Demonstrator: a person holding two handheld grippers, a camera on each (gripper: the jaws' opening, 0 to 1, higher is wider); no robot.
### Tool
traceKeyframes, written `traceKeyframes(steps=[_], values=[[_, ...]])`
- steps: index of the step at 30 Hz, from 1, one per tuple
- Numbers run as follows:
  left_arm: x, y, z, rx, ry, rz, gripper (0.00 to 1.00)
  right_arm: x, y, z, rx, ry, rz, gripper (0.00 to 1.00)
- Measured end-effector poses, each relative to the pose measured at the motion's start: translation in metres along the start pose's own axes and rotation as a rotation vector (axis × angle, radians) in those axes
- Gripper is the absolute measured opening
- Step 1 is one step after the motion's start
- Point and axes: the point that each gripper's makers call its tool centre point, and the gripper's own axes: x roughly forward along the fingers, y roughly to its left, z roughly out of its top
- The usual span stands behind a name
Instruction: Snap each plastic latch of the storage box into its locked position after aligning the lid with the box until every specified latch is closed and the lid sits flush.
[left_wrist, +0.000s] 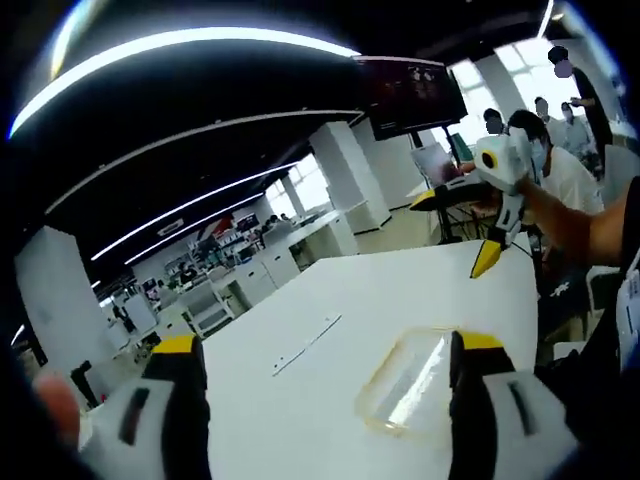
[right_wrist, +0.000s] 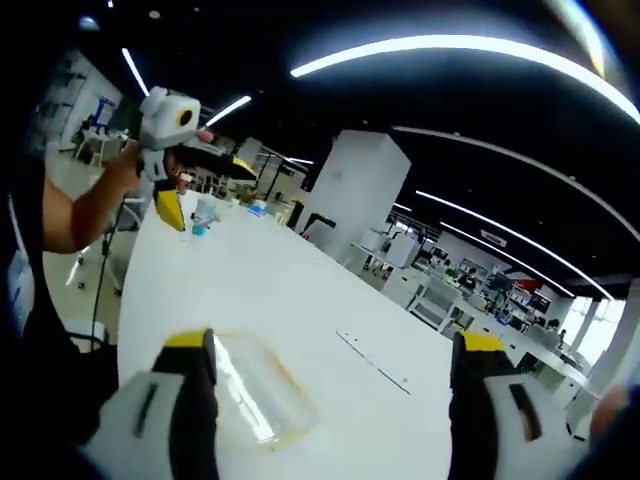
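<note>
Clear storage box (left_wrist: 415, 385) lying on the white table (left_wrist: 400, 290), just ahead of the left gripper (left_wrist: 325, 390) and nearer its right-hand jaw; seen again ahead of the right gripper (right_wrist: 325, 390), close to that one's left-hand jaw (right_wrist: 250, 395). Lid and latches too transparent and blurred to tell apart; whether any latch is snapped cannot be told. No contact with the box from either side. Judged from that: work hardly begun, or paused, with aligning the lid and pressing every latch probably left to do.

Left gripper released, jaws spread wide with nothing between them. Right gripper likewise spread and empty. Each one also caught raised high above the far side of the table in the other's view, well clear of the box, held by a person's hand.

Beyond the box, a thin seam or strip (left_wrist: 305, 345) across the tabletop. Small items (right_wrist: 205, 215) far off on the table, near the raised gripper. Further out, an open office: white pillar (right_wrist: 360, 190), long ceiling light strips (left_wrist: 170, 45), a hanging screen (left_wrist: 410, 95), desks, seated people by the windows.
</note>
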Motion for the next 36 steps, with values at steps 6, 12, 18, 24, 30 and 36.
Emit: traceKeyframes(steps=[6,12,18,24,30,36], values=[[-0.016,0.012,-0.017,-0.009,0.000,0.054,0.99,-0.008,-0.001,-0.023,0.057,0.009,-0.016,0.94],[-0.026,0.012,-0.051,-0.051,0.016,0.079,0.99,-0.014,0.001,-0.058,0.127,0.023,-0.047,0.93],[-0.029,0.009,-0.083,-0.097,0.040,0.081,1.00,-0.019,0.009,-0.079,0.116,0.062,-0.066,0.93],[-0.028,0.006,-0.106,-0.114,0.040,0.097,1.00,-0.023,0.013,-0.089,0.136,0.046,-0.081,0.93],[-0.025,-0.006,-0.128,-0.158,0.038,0.074,1.00,-0.023,0.020,-0.110,0.153,0.047,-0.088,0.93],[-0.023,-0.021,-0.141,-0.196,0.018,0.052,1.00,-0.025,0.032,-0.133,0.186,0.043,-0.100,0.90]])
